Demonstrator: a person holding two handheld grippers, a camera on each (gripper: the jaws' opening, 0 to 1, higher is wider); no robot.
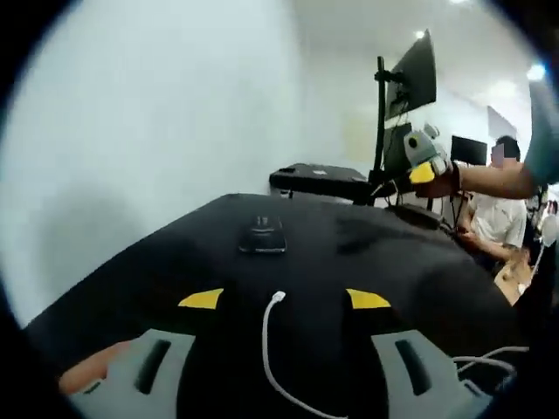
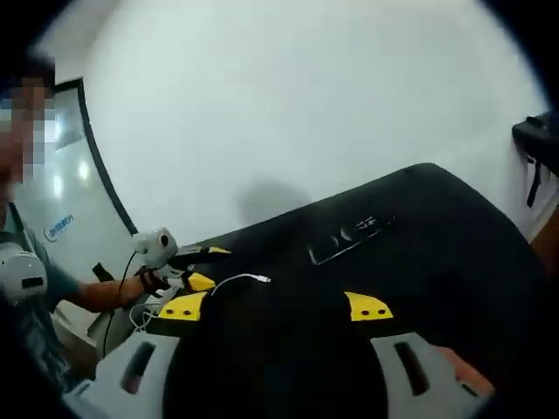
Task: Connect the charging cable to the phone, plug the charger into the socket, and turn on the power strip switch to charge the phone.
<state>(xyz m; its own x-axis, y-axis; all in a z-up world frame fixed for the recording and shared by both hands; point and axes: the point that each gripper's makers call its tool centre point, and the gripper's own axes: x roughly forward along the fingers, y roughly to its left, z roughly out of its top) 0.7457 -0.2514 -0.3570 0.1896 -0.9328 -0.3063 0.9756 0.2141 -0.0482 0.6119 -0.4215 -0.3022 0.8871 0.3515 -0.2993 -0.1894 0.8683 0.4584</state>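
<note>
The white charging cable (image 1: 271, 349) is lying slack on the black table (image 1: 367, 253), its plug end (image 1: 279, 298) pointing up the cloth toward the phone (image 1: 262, 236), which is resting flat and well apart from it. The cable is looking light and limp, so it is likely to flop and twist if taken far back; the firmer hold is probably just behind the stiff plug, where the tip can be steered. The phone is looking smooth and rigid, likely to slide on the cloth when pushed at its port, so it may be needing steadying.

The left tool (image 1: 284, 299) is standing released, its yellow-tipped jaws spread on either side of the plug and touching nothing. The right tool (image 2: 275, 307) is likewise spread wide and holding nothing.

The left gripper view is showing the cable running between its own jaws and trailing off to the lower right (image 1: 489, 358), with the other tool raised at the right beside a monitor on a stand (image 1: 412, 74) and a seated person (image 1: 498, 209) beyond. The right gripper view is instead showing the phone (image 2: 348, 237) from the side, the plug (image 2: 259, 278) lying near the left tool (image 2: 194, 281), and a bare white wall (image 2: 306, 105) behind the table.
</note>
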